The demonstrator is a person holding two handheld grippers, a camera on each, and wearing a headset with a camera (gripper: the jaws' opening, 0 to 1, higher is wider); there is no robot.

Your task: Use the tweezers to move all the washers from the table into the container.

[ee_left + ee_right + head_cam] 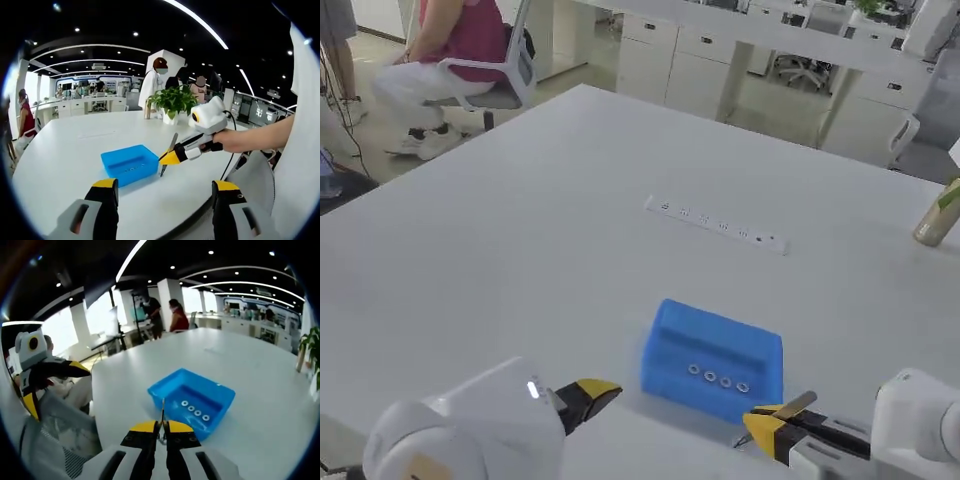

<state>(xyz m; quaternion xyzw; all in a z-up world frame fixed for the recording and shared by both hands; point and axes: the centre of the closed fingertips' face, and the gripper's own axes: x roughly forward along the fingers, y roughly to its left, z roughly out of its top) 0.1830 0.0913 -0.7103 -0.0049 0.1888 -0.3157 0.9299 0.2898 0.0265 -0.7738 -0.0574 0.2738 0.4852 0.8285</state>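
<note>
A white power strip (715,222) lay flat in the middle of the white table (520,260), well beyond the work. A bottle (940,212) stood near the table's far right edge, and the left gripper view showed a potted plant (172,102) just beside it. A person (470,40) sat on a chair (505,85) past the far corner. The blue container (712,358) sat near the front edge, between the two grippers. It was a shallow rectangular tray of smooth plastic (corners rounded), and four small metal washers (717,378) lay in a row on its floor. The right gripper (161,426) had its jaws pressed together on thin metal tweezers (162,412), whose tips pointed toward the tray's near wall. The left gripper (165,185) had its yellow-tipped jaws spread wide, holding nothing.
</note>
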